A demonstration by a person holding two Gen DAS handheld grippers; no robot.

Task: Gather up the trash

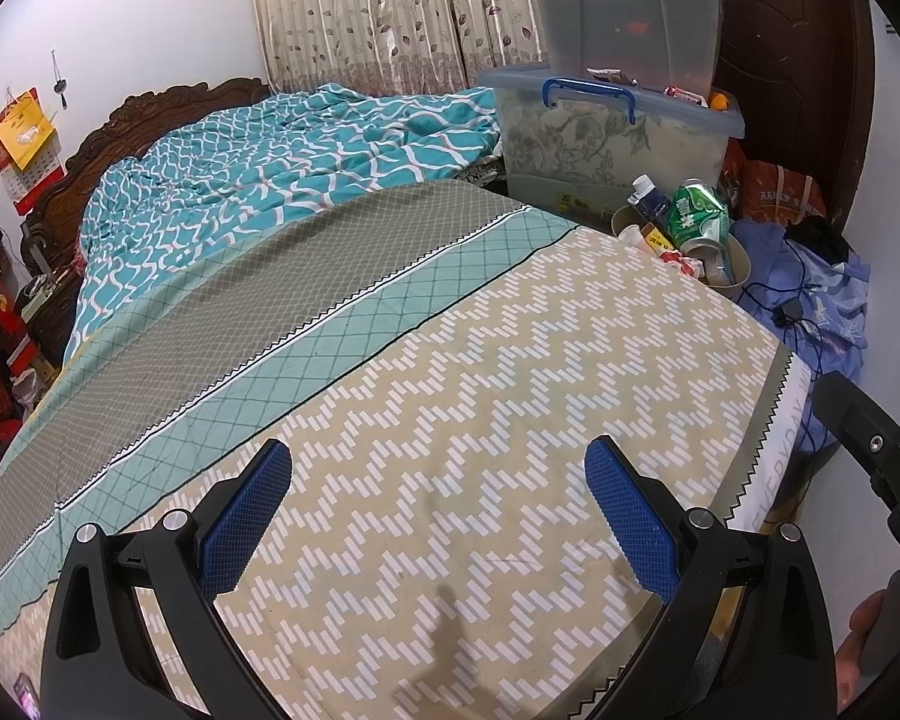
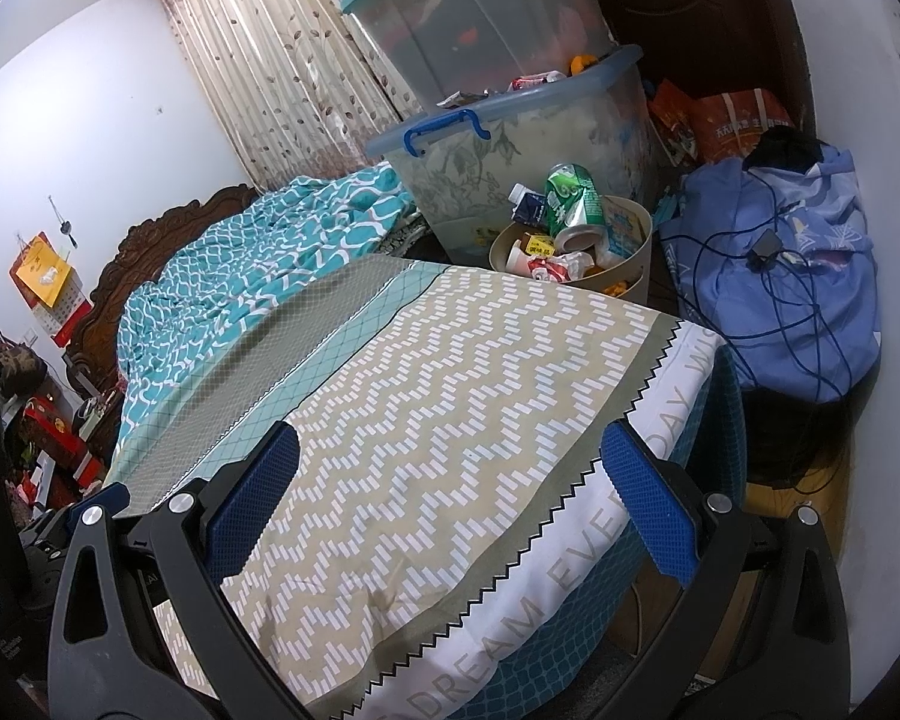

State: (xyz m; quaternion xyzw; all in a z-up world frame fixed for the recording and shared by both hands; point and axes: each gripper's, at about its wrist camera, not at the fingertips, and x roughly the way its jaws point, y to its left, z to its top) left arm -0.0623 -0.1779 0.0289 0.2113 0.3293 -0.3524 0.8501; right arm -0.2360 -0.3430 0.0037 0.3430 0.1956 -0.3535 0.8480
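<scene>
So, going across from the left of the frame: a teal patterned quilt [image 1: 258, 180] is seen bunched up toward the headboard in the upper left, probably shoved there so the flat bedsheet [image 1: 450, 396] is kept clear. Nothing is found lying on that sheet in either view, which suggests the bed has already been picked clean, though that's only a guess.

At the bottom of the left wrist view, the left tool [image 1: 438, 510] is held spread wide with nothing between its blue pads [image 1: 243, 516], hovering low over the sheet. Same deal in the right wrist view: the right tool [image 2: 450, 492] is released and empty, aimed along the bed's corner.

Upper right is where the trash is gathered: a round beige bin [image 2: 624, 276] is parked just beside the bed's far corner, under the stacked storage boxes [image 1: 618, 132]. It's heaped over the rim, with a crushed green can [image 2: 573, 195] and a small dark carton [image 2: 528, 204] perched on top, so anything more would likely tumble off.
</scene>
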